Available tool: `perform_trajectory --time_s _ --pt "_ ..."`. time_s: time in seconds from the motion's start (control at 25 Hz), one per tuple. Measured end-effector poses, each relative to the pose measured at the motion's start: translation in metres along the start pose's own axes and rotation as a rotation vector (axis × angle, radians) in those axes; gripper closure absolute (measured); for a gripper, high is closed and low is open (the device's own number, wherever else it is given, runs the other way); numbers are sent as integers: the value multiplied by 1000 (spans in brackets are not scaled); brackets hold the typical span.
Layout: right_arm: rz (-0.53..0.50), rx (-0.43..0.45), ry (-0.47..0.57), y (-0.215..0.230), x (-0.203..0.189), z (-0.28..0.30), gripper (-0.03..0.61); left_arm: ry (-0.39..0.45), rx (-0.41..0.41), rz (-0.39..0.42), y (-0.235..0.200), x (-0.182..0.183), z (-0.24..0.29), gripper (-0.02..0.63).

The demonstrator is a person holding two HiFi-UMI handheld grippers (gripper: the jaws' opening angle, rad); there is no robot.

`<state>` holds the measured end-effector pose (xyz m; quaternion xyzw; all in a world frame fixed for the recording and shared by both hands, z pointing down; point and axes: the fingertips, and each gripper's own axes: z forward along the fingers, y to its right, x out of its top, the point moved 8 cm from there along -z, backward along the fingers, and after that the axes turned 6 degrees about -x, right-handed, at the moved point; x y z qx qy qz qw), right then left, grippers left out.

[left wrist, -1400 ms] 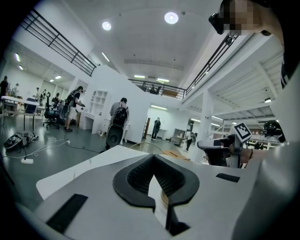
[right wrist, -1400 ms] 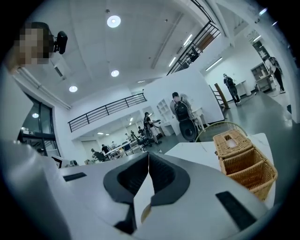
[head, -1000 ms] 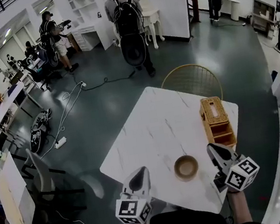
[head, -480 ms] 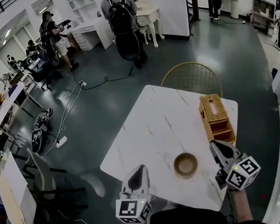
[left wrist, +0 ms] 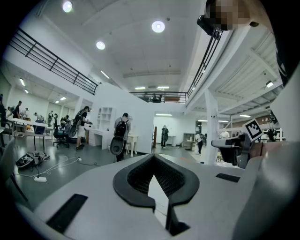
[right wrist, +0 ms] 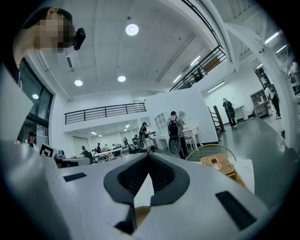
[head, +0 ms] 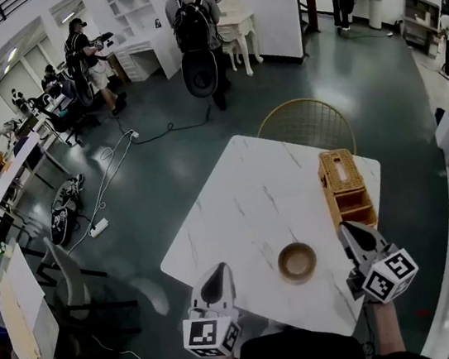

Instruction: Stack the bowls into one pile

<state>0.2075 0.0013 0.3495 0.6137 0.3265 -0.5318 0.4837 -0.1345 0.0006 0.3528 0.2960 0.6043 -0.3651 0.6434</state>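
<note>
A brown bowl (head: 297, 262) stands upright near the front edge of the white marble table (head: 245, 205); whether it is one bowl or several nested I cannot tell. My left gripper (head: 215, 274) hovers at the table's front edge, left of the bowl and apart from it, jaws shut and empty. My right gripper (head: 349, 229) sits to the right of the bowl, also apart, shut on nothing. In the left gripper view the left gripper (left wrist: 152, 157) has its jaws meeting at the tip. In the right gripper view the right gripper (right wrist: 149, 154) shows the same, pointing level over the table.
A wicker box (head: 345, 190) lies along the table's right side, just beyond my right gripper. A gold wire chair (head: 308, 124) stands at the far edge. A person with a backpack (head: 194, 28) stands beyond it, and cables (head: 110, 170) run over the floor at left.
Both grippers have stayed almost where they were, and the bowl has not moved. The person with the backpack has shifted a little farther back and left.
</note>
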Motion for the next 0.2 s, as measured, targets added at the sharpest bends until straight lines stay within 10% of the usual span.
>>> perform_trajectory --time_s 0.2 --pt "-18 -11 10 2 3 0 565 6 4 10 -1 3 1 600"
